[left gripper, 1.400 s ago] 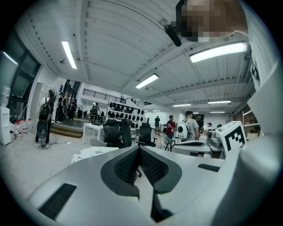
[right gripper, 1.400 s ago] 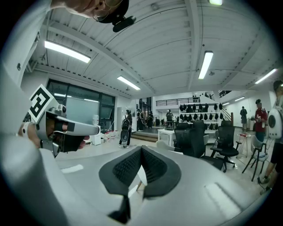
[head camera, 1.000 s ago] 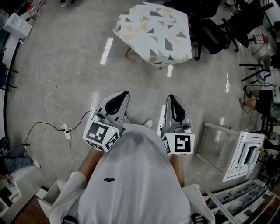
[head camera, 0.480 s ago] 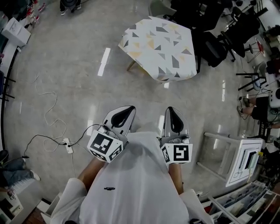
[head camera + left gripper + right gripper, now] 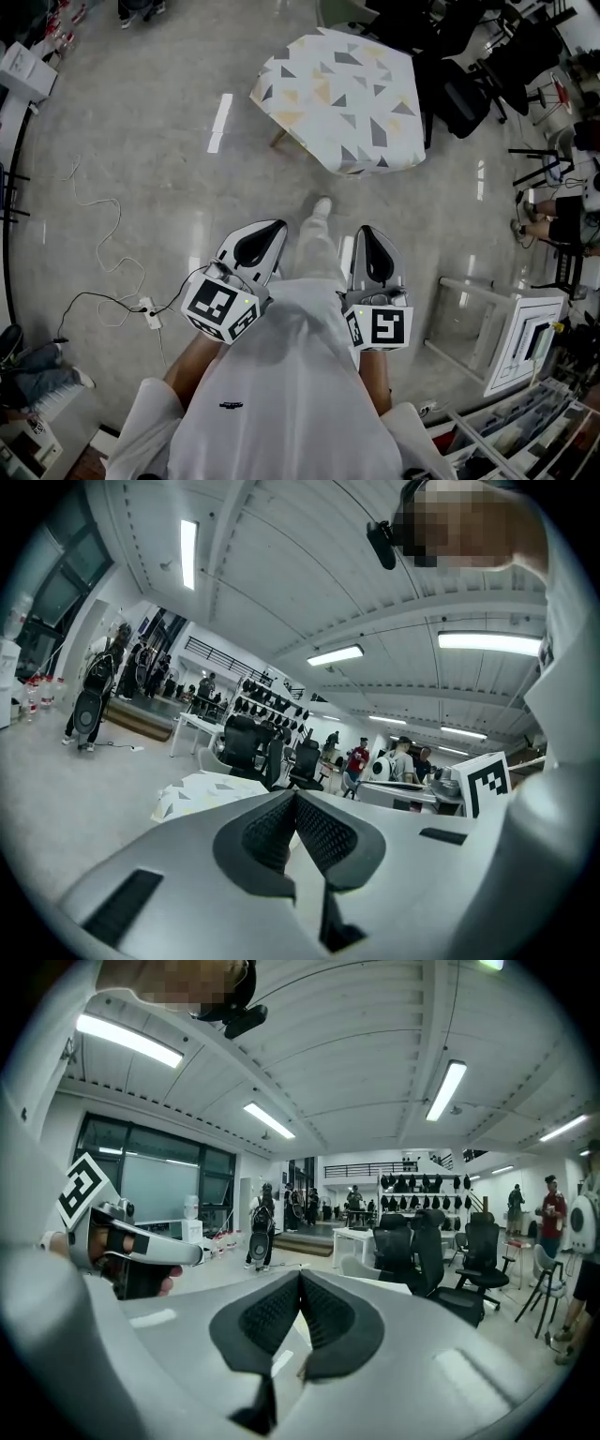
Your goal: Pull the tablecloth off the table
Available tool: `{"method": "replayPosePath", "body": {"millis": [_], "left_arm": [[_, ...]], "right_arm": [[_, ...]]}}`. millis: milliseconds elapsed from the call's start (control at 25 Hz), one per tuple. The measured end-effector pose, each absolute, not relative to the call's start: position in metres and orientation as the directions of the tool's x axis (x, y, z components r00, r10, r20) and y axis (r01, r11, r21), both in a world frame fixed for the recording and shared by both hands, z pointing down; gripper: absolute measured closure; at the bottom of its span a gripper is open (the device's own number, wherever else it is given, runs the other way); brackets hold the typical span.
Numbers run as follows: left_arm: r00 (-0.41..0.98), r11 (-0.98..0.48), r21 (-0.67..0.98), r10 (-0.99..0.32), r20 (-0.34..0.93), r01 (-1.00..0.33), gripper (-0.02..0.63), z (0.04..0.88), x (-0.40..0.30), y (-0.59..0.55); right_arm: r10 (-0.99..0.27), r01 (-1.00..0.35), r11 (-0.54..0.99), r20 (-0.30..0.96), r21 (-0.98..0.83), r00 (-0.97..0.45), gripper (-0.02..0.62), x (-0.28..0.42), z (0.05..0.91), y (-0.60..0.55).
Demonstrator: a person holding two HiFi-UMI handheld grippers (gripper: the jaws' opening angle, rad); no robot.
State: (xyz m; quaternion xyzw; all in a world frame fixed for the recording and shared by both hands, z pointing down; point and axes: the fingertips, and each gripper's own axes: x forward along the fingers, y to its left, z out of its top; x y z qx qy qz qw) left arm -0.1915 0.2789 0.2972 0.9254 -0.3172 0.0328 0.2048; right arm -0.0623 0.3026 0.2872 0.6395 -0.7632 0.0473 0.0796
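Triangle-patterned tablecloth point(image 5: 342, 94) draped, left tool point(image 5: 272, 230), right tool point(image 5: 367, 234) — both closed

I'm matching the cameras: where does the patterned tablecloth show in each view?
Head view: tablecloth at top centre.
Left gripper view: tablecloth left of centre, beside the left claw.
Right gripper view: probably the pale sliver just right of the right claw.
Shared landmark: black office chairs behind it.
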Motion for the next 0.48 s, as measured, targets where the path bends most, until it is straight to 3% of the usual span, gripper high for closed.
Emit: {"method": "replayPosePath", "body": {"millis": [480], "left_arm": [[0.785, -0.719, 0.316, -0.572, 0.238, -0.619, 0.598, 0.302, -0.112, 0.173]], "right_arm": [[-0.971, -0.984, 0.177, 0.16, -0.024, -0.178, 0.588, 0.023, 0.303, 0.19]]}}
